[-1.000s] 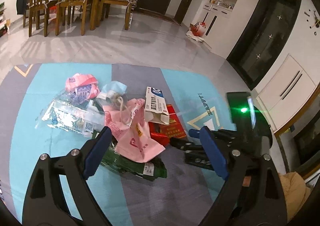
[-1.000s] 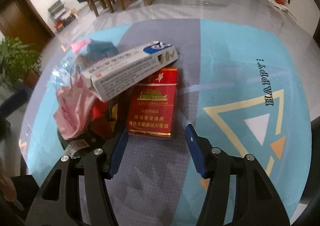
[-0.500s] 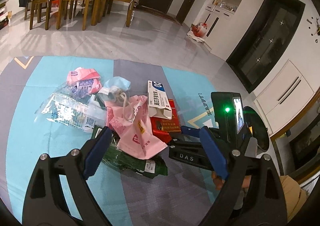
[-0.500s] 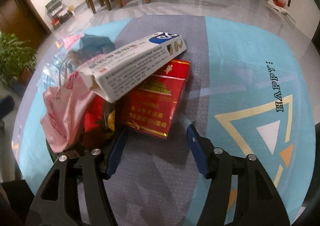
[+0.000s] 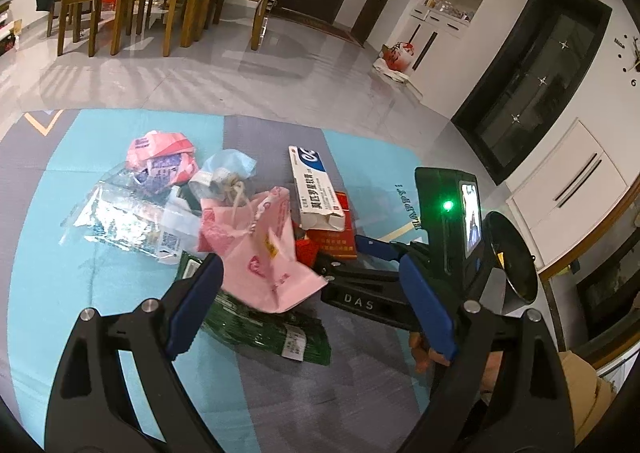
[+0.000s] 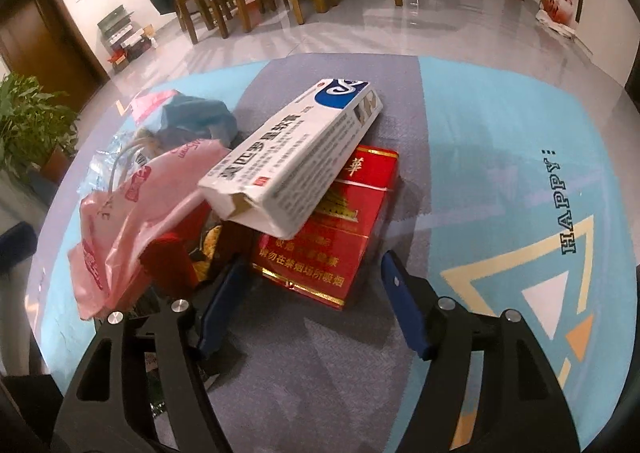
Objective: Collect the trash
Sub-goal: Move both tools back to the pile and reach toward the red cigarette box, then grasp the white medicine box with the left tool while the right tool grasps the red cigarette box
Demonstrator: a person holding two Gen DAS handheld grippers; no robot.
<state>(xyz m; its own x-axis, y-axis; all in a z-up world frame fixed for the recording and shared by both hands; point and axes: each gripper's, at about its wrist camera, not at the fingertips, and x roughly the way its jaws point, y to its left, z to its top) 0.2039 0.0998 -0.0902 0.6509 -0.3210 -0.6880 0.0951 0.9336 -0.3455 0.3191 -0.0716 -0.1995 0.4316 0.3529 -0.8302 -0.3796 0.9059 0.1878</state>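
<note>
Under the white box (image 6: 292, 161), red carton (image 6: 332, 237) half hidden

red carton (image 6: 320, 241): far end hidden under white box (image 6: 296, 161) | green wrapper (image 5: 264, 329): partly under pink bag (image 5: 260, 253)

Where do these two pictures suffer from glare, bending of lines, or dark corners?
Left wrist view: lamp glare on the glossy floor, fisheye curving the cabinet, black corners. Right wrist view: reflections on the tiles, mat edge bowed, white box sharp.
</note>
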